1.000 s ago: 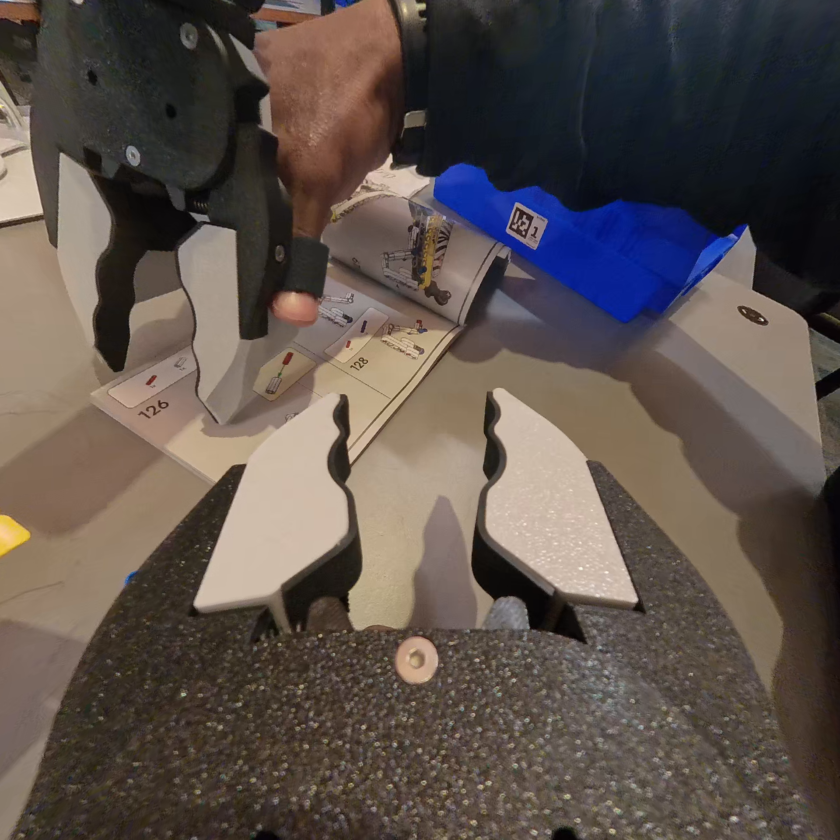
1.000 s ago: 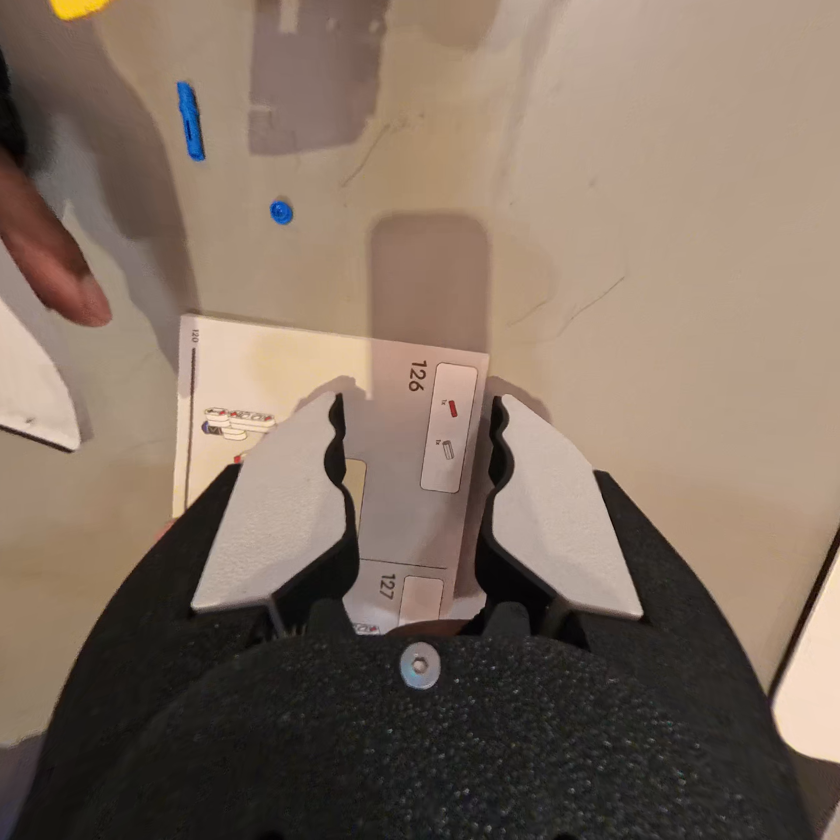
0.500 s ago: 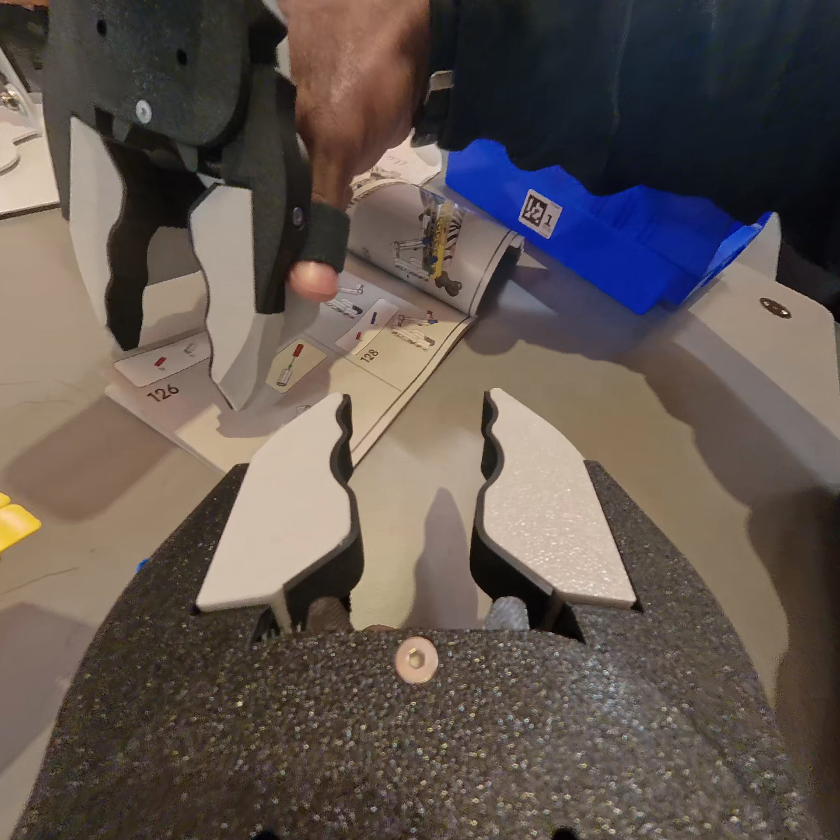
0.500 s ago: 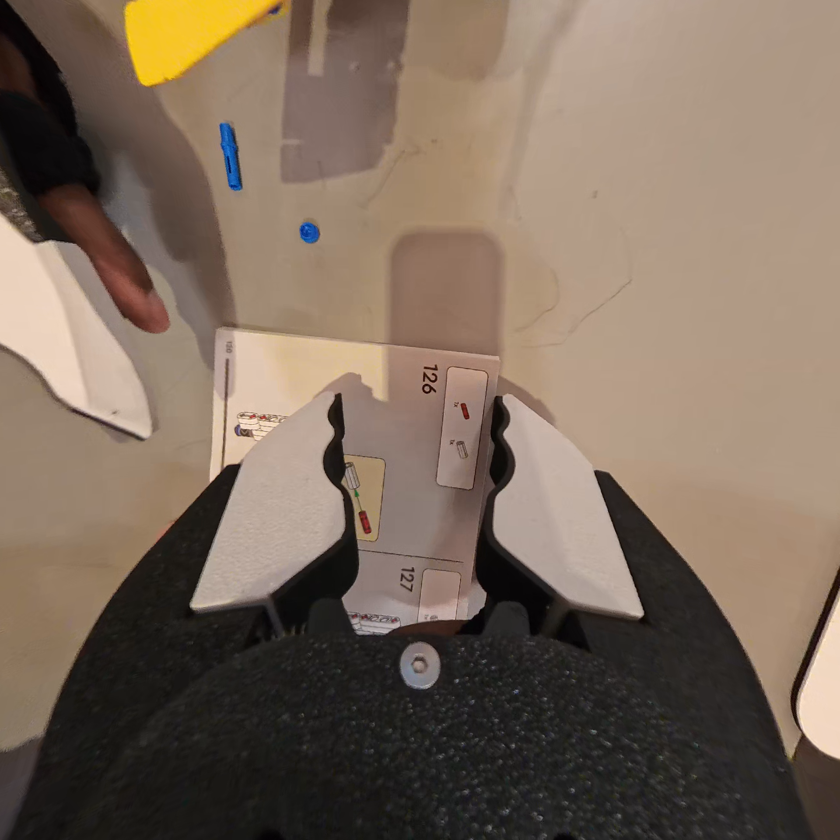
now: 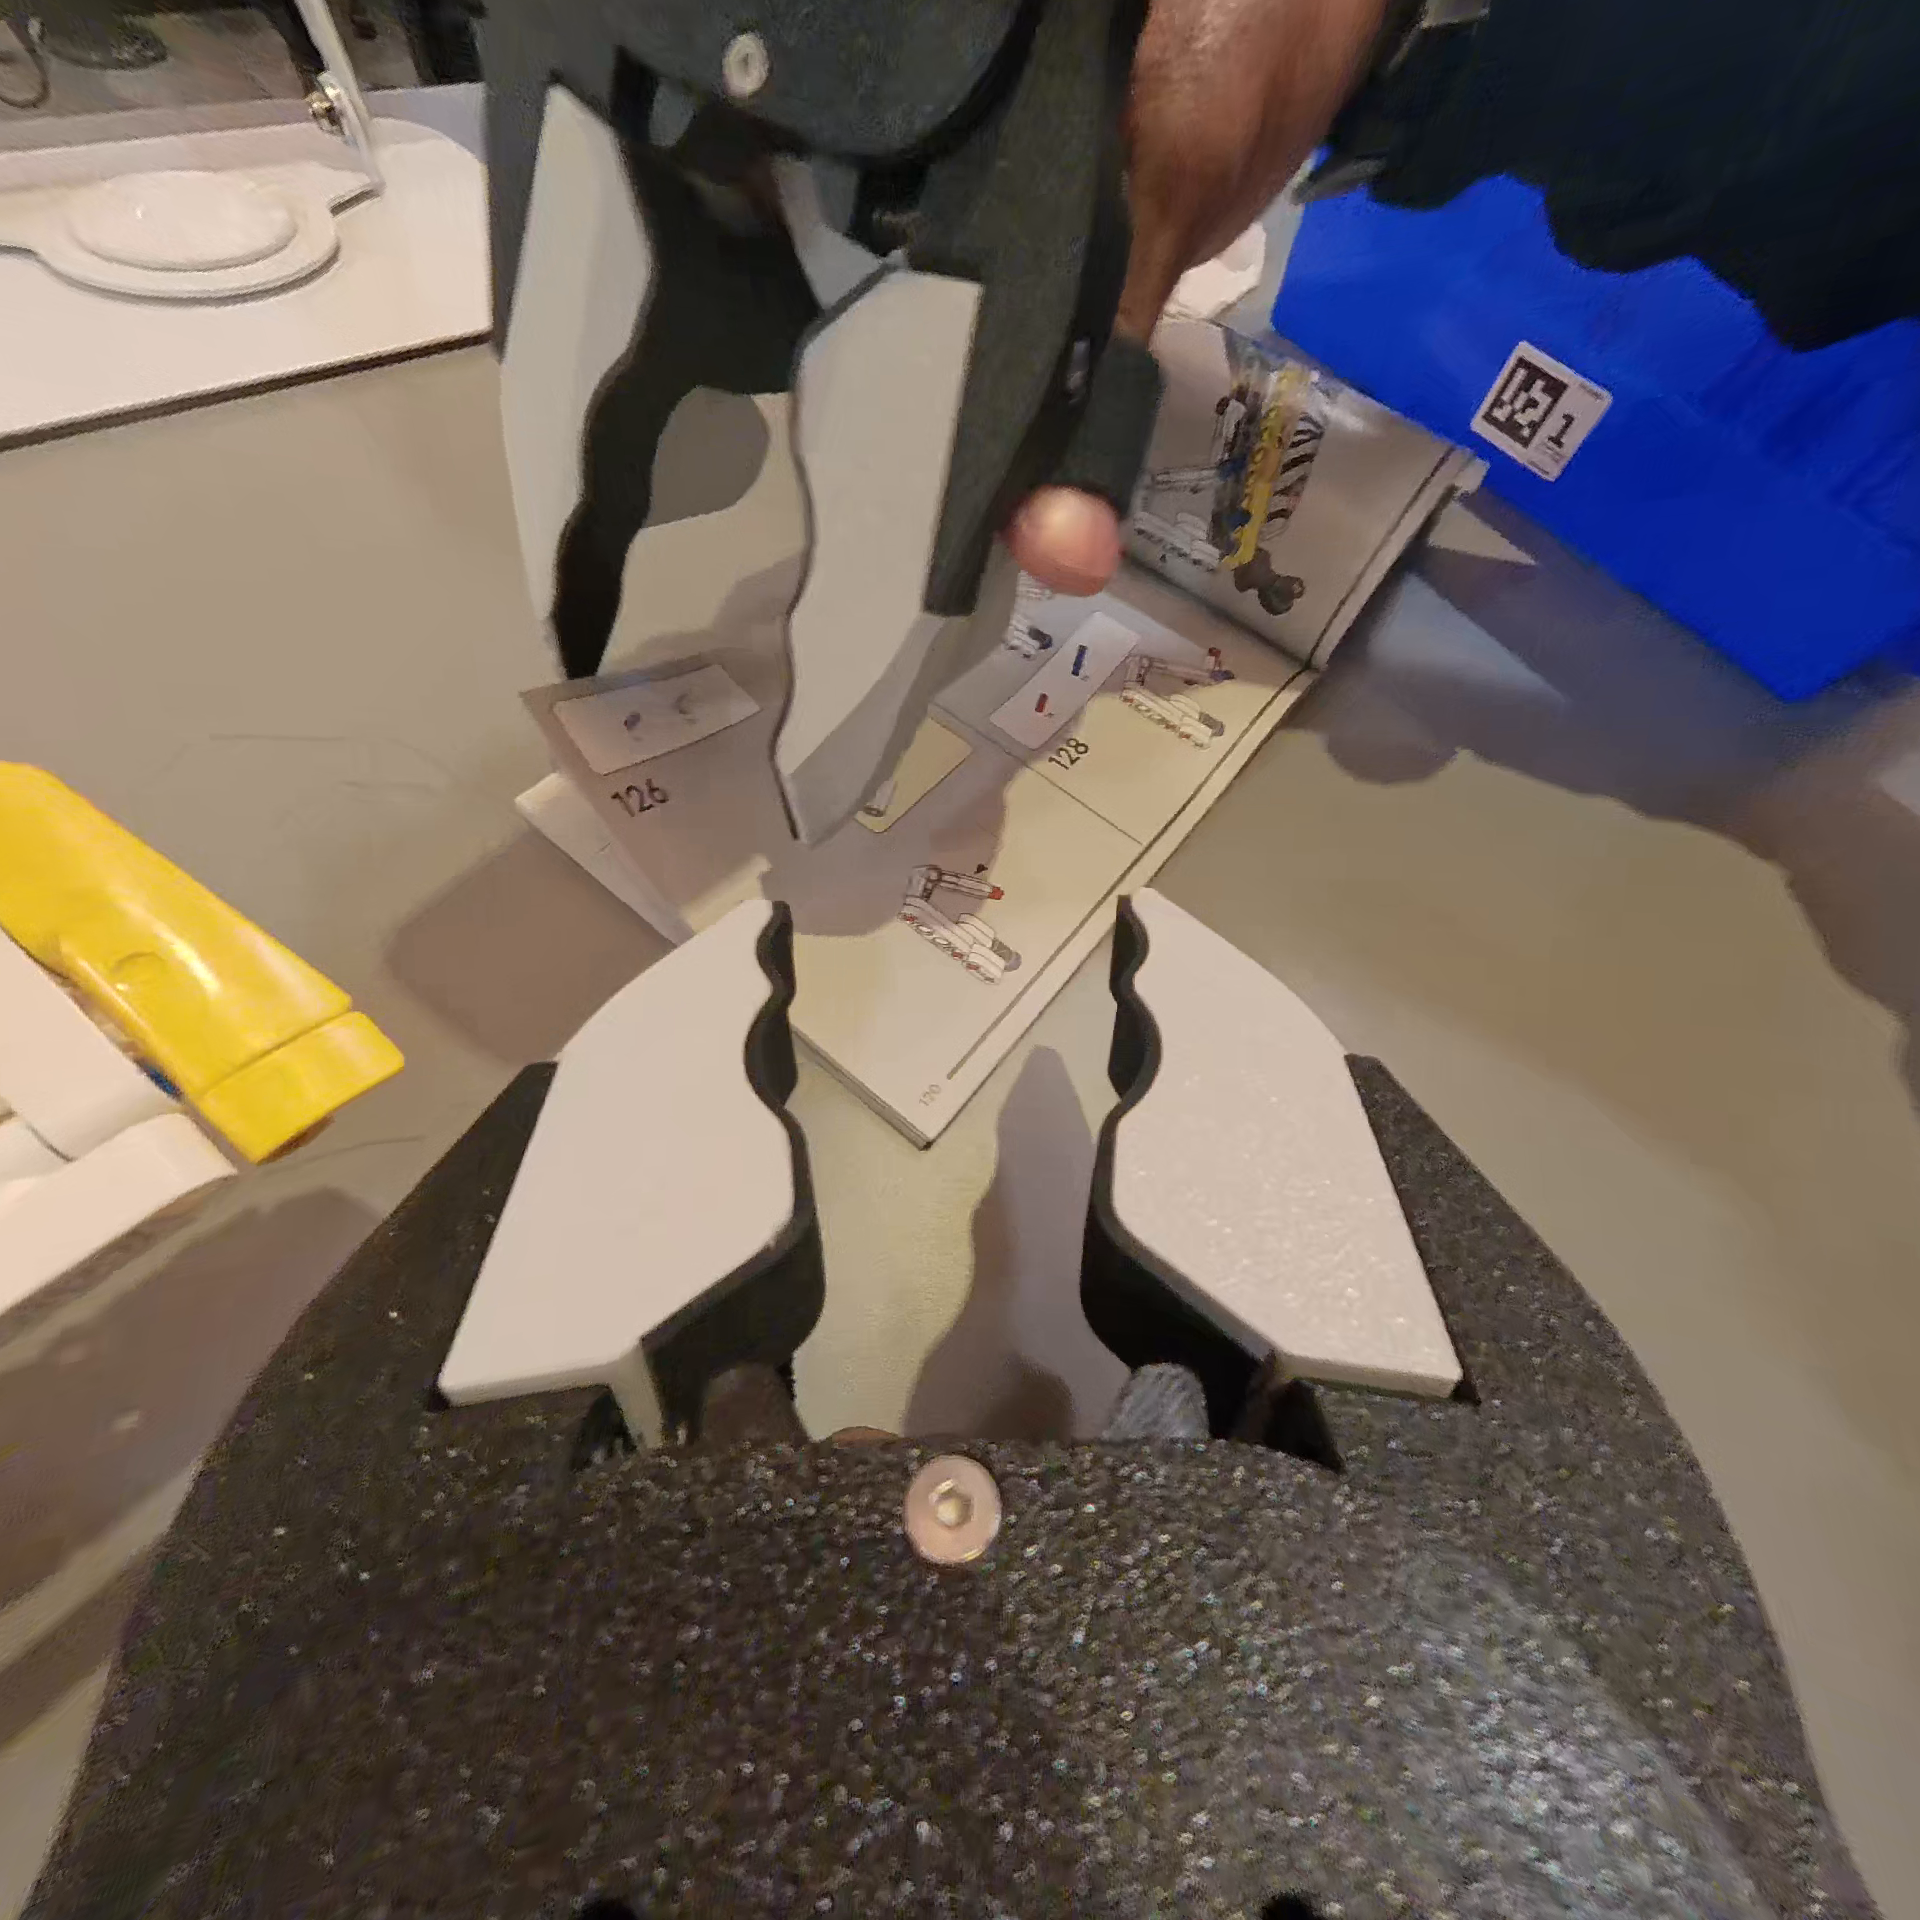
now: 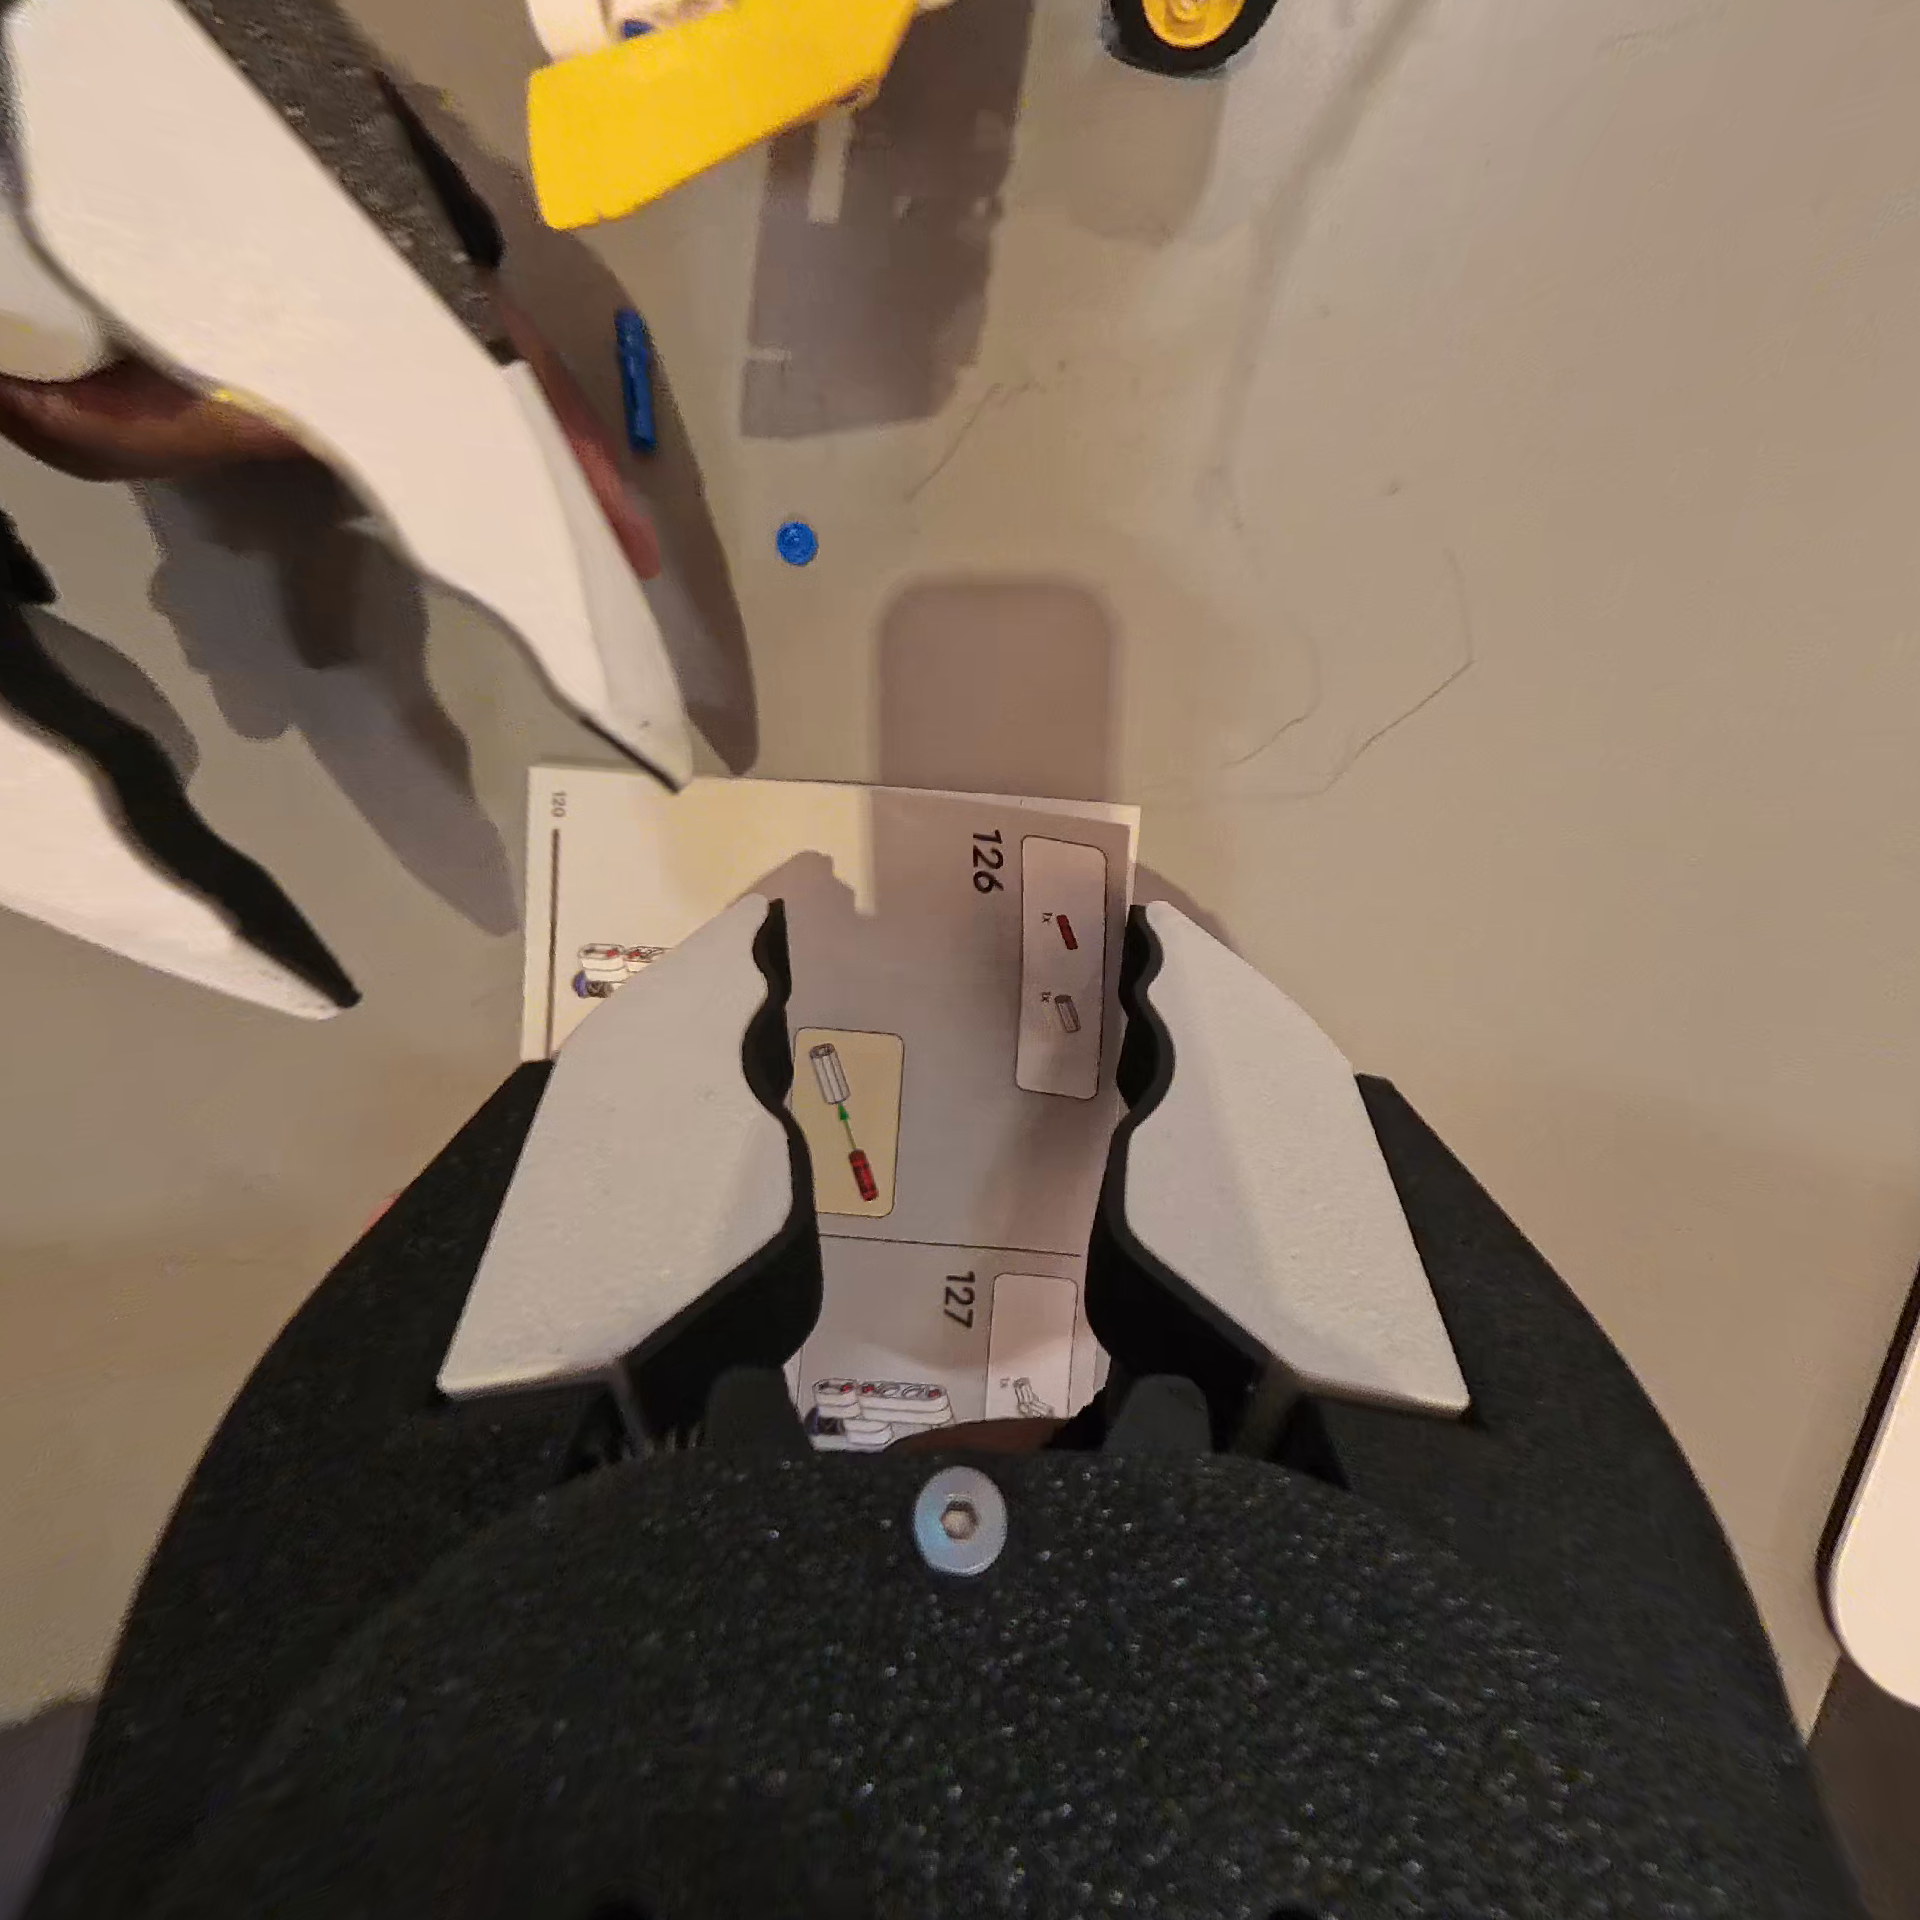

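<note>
Booklet: an open instruction booklet (image 5: 1049,914) lies flat on the grey table (image 5: 1507,1039), its spine running away toward the blue bin (image 5: 1662,447).
Lifted page: one page corner (image 5: 644,727) stands up off the stack, just under the right gripper's fingertips.
Right gripper: the right gripper (image 6: 951,935) hangs straight above the booklet, fingers wide apart with nothing between them; the page (image 6: 966,1039) shows in the gap.
Left gripper: the left gripper (image 5: 951,935) points low across the table at the booklet's near corner, fingers wide and bare.
Nearer: the right one looks closer, directly over the page; the left is just short of the near edge.
Around: a yellow part (image 5: 177,966) to the left, a blue pin (image 6: 634,379) and a blue stud (image 6: 796,542) beyond the booklet's far edge.
</note>
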A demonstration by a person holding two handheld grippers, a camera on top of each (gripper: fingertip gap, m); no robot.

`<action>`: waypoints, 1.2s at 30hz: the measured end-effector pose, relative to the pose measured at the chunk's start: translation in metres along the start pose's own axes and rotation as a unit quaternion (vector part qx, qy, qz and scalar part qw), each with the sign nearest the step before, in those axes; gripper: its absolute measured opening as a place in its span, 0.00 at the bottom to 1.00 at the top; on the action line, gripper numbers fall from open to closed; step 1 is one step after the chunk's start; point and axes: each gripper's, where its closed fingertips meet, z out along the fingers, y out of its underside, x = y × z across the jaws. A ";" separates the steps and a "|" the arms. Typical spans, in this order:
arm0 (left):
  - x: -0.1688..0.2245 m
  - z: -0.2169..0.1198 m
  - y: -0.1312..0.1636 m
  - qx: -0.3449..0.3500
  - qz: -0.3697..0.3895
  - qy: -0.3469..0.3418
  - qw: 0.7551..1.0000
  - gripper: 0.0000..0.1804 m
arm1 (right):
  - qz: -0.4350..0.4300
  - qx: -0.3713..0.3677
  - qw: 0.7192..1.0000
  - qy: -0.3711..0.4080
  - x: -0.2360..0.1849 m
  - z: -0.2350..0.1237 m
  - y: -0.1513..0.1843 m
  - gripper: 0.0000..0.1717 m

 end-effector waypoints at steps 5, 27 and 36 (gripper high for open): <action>-0.010 0.002 0.002 -0.011 -0.021 -0.021 1.000 0.38 | -0.004 0.014 1.000 -0.001 -0.008 -0.006 0.000 0.35; 0.013 0.018 0.002 -0.037 -0.043 0.053 0.997 0.45 | -0.009 0.018 0.997 0.073 -0.026 -0.031 0.004 0.34; 0.028 0.011 0.007 -0.051 -0.052 0.114 0.991 0.44 | -0.053 -0.103 0.965 0.234 -0.077 -0.048 0.047 0.35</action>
